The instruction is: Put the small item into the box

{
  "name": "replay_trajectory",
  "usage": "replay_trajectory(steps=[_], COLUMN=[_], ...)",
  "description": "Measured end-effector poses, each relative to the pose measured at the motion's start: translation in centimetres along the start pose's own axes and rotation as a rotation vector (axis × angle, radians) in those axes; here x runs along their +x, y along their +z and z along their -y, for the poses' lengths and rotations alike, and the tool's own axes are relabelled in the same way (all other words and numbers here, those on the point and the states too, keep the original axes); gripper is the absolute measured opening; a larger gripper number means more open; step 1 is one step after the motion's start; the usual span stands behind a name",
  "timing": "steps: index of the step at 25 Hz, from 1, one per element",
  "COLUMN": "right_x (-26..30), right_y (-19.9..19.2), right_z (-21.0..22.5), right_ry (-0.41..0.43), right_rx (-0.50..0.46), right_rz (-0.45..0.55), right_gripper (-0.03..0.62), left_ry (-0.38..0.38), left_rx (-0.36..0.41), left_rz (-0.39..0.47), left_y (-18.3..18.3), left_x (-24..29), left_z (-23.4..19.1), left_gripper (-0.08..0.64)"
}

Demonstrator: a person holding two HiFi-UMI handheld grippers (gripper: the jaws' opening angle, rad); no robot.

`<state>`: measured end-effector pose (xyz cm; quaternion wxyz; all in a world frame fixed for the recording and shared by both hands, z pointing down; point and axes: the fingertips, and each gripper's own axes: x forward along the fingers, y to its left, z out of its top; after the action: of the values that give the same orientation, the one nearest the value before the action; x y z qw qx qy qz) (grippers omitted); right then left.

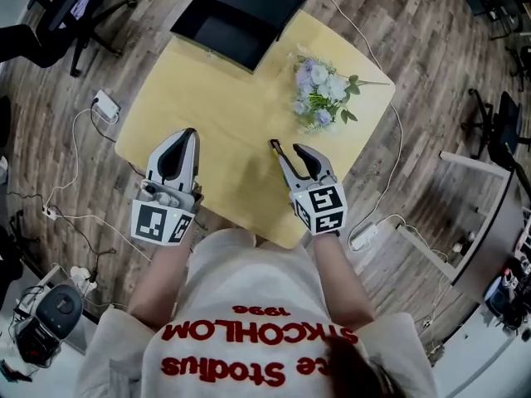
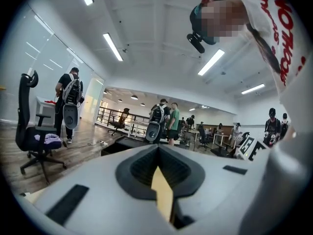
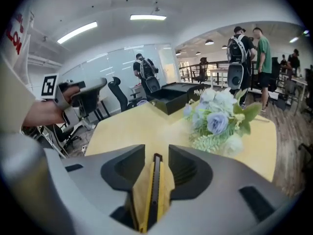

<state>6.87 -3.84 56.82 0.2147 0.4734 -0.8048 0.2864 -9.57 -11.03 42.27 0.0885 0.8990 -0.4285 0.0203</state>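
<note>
A slim yellow-and-black utility knife (image 3: 155, 185) stands on edge between the jaws of my right gripper (image 3: 156, 156). The jaws are apart, and table shows on both sides of the knife, so the pads do not press it. In the head view the knife (image 1: 280, 161) juts forward from the right gripper (image 1: 290, 152) over the near part of the yellow table (image 1: 232, 114). The open black box (image 1: 236, 15) sits at the table's far edge, also visible far ahead as the box (image 3: 171, 96). My left gripper (image 1: 187, 133) hovers at the table's near left, jaws together and empty.
A bunch of pale artificial flowers (image 1: 320, 89) lies on the table's right side, between the right gripper and the box. Cables and power strips (image 1: 106, 104) trail over the wooden floor. Office chairs (image 1: 75, 15) and several people (image 2: 166, 114) stand around the room.
</note>
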Motion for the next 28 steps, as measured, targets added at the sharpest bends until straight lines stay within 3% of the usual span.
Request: replay_trajectory(steps=[9, 13, 17, 21, 28], right_x=[4.5, 4.8, 5.0, 4.2, 0.9], right_y=[-4.3, -4.6, -4.6, -3.8, -0.2], right_z=[0.2, 0.3, 0.1, 0.2, 0.0], right_ry=[-0.015, -0.043, -0.039, -0.033, 0.005], right_rx=[-0.087, -0.14, -0.126, -0.083, -0.015], right_rz=[-0.169, -0.194, -0.206, -0.154, 0.056], right_gripper=[0.193, 0.151, 0.124, 0.12, 0.117], left_ry=[0.013, 0.022, 0.032, 0.033, 0.029], left_rx=[-0.027, -0.034, -0.037, -0.029, -0.007], left_rz=[-0.036, -0.041, -0.046, -0.033, 0.002], left_y=[-2.3, -2.5, -2.7, -1.9, -0.2], left_x=[-0.1, -0.5, -1.1, -1.7, -2.0], left_z=[-1.3, -1.5, -1.9, -1.6, -0.9], left_gripper=[0.002, 0.002, 0.002, 0.002, 0.002])
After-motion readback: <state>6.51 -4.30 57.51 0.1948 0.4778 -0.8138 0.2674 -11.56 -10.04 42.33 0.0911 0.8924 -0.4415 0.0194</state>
